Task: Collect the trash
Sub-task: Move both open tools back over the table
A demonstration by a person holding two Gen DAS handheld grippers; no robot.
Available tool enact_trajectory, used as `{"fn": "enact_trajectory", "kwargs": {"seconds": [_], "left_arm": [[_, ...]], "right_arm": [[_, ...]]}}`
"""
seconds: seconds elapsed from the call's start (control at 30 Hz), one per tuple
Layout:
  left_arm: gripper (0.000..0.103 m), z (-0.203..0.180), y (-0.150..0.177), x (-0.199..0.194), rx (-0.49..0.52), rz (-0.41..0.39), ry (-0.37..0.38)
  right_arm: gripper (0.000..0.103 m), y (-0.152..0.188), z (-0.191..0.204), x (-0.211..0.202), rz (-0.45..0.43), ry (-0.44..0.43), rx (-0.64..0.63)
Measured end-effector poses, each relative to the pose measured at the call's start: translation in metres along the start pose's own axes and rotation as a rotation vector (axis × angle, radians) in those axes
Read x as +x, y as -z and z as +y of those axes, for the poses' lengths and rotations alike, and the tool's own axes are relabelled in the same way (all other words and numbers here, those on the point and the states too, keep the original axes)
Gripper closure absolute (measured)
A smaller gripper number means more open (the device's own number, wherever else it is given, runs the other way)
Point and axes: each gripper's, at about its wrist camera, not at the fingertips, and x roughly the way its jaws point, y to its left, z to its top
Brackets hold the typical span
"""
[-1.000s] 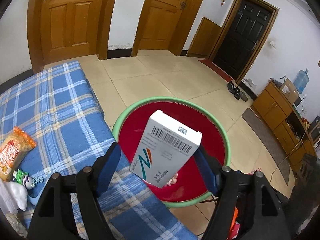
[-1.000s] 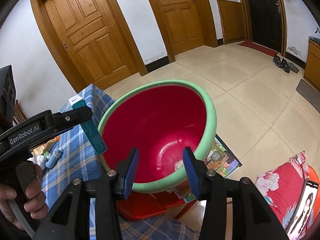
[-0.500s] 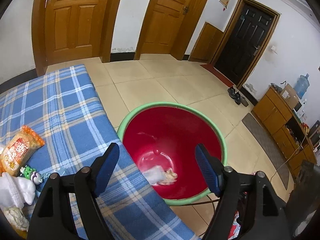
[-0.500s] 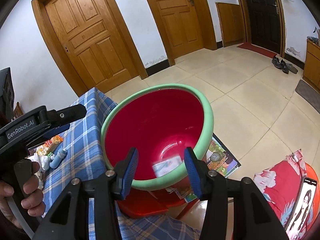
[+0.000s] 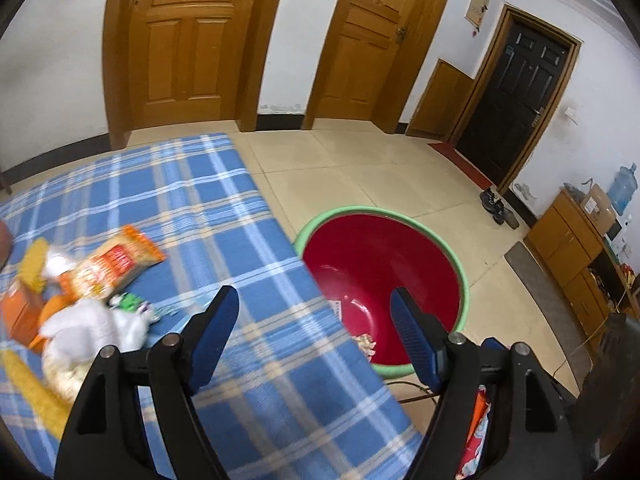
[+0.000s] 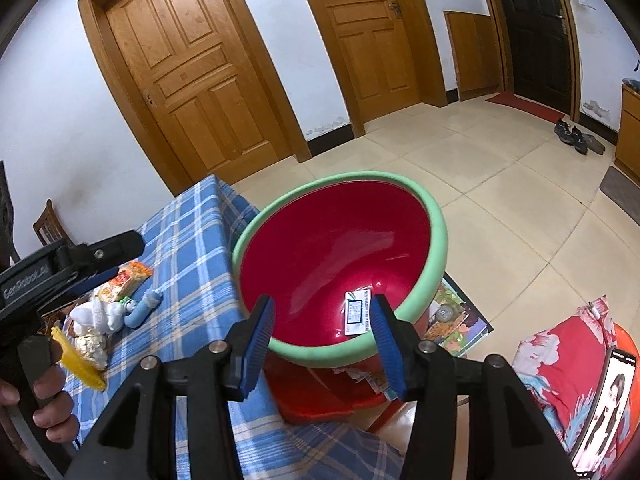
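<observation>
A red basin with a green rim [image 5: 462, 276] [image 6: 438, 236] stands beside the blue plaid table [image 5: 224, 216] [image 6: 188, 248]. A white box [image 6: 357, 312] lies flat inside the basin; crumpled trash [image 5: 364, 342] lies in it too. My left gripper [image 5: 314, 320] is open and empty over the table's edge next to the basin. It also shows in the right wrist view [image 6: 100, 256]. My right gripper [image 6: 320, 324] is open and empty just above the basin's near rim. An orange snack packet [image 5: 116, 264] [image 6: 126, 280] and white tissue [image 5: 92, 328] [image 6: 96, 314] lie on the table.
A small green-white toy [image 5: 130, 306] and a yellow item [image 6: 76, 356] lie by the tissue. A magazine [image 6: 456, 316] and red cloth [image 6: 568, 360] lie on the tiled floor. Wooden doors stand behind. A cabinet [image 5: 572, 244] is at the right.
My left gripper let go of the white box, which fell into the basin. The left gripper then moved left, back over the table. The right gripper stayed open near the rim.
</observation>
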Motion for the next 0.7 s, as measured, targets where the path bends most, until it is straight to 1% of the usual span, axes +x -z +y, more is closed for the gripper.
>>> {"fn": "enact_trajectory", "kwargs": {"seconds": [0.23, 0.4, 0.7], "left_arm": [[0.025, 0.021, 0.015, -0.033, -0.01, -0.024, -0.06], [0.025, 0.039, 0.026, -0.056, -0.051, -0.051, -0.094], [0.025, 0.07, 0.044, -0.084, -0.108, -0.076, -0.164]], "right_arm": [[0.05, 0.008, 0.017, -0.008, 0.006, -0.031, -0.02], [0.048, 0.014, 0.03, -0.011, 0.01, -0.058, -0.042], [0.048, 0.025, 0.048, -0.012, 0.028, -0.096, -0.071]]}}
